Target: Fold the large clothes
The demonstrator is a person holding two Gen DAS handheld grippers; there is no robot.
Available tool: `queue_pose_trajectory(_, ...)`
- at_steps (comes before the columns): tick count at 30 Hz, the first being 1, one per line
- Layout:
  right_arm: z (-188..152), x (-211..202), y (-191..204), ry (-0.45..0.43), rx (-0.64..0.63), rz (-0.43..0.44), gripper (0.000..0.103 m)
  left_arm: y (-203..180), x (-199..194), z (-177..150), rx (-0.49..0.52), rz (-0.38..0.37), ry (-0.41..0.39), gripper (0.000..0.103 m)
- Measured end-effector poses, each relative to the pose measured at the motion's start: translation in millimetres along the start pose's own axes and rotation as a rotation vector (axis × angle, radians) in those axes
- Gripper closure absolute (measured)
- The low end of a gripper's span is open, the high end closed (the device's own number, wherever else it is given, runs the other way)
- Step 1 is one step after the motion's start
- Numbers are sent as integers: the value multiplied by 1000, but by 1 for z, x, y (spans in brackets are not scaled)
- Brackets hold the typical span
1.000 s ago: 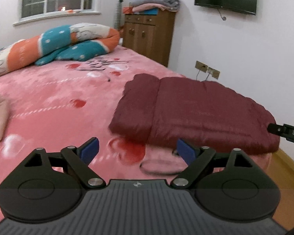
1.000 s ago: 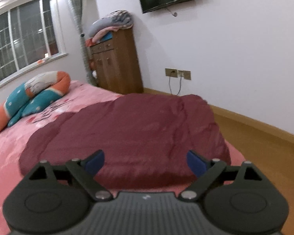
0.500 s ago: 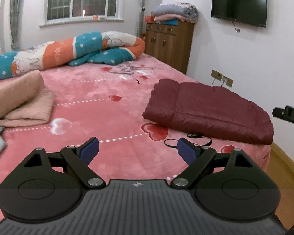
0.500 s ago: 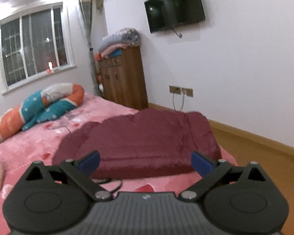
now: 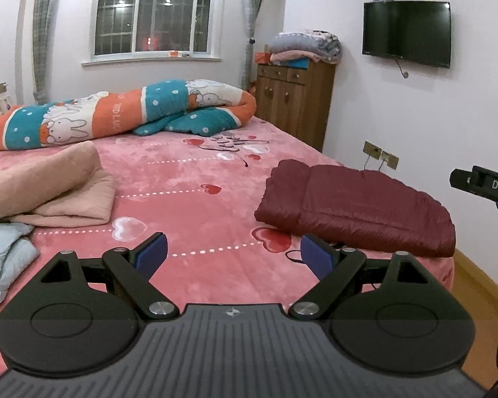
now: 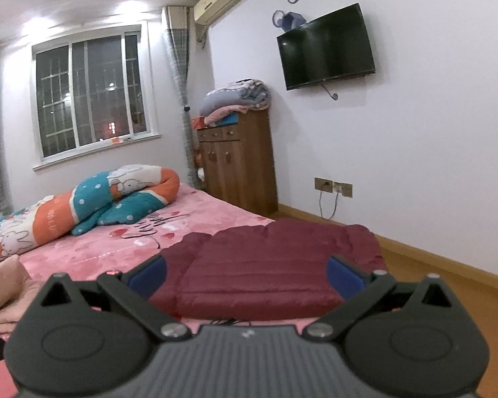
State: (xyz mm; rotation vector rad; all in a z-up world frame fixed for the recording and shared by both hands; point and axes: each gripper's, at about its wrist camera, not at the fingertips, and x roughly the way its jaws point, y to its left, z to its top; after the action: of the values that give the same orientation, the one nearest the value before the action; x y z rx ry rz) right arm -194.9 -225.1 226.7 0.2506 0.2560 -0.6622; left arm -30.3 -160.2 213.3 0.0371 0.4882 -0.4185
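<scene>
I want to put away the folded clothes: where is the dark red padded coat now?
The dark red coat lies folded on the pink bed, near its right edge and foot corner, on the side of the TV wall; both views show it.

Indoor artificial light, fairly bright and even, cool-violet cast on the walls. Source overhead: two blown-out patches on the ceiling (image 6: 83, 13) in the right wrist view. Window (image 5: 152, 10) dark, with small lamp reflections in the glass. TV (image 5: 406, 33) screen shows a pinpoint glare at its top corner. Shadows soft, weak under the maroon garment (image 5: 358, 205). Strong fisheye bending: the curtains and the walls curve, black vignette in the upper corners. Left wrist view sharp; right wrist view slightly soft, with mild blur on the cabinet (image 6: 242, 159).
</scene>
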Motion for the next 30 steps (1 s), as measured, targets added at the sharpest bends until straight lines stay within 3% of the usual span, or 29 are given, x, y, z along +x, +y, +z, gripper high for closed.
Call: queue_pose_trajectory(30,-11,-5,10,32,-8,-21,1,5,-6,-1,-45,23,-8,0)
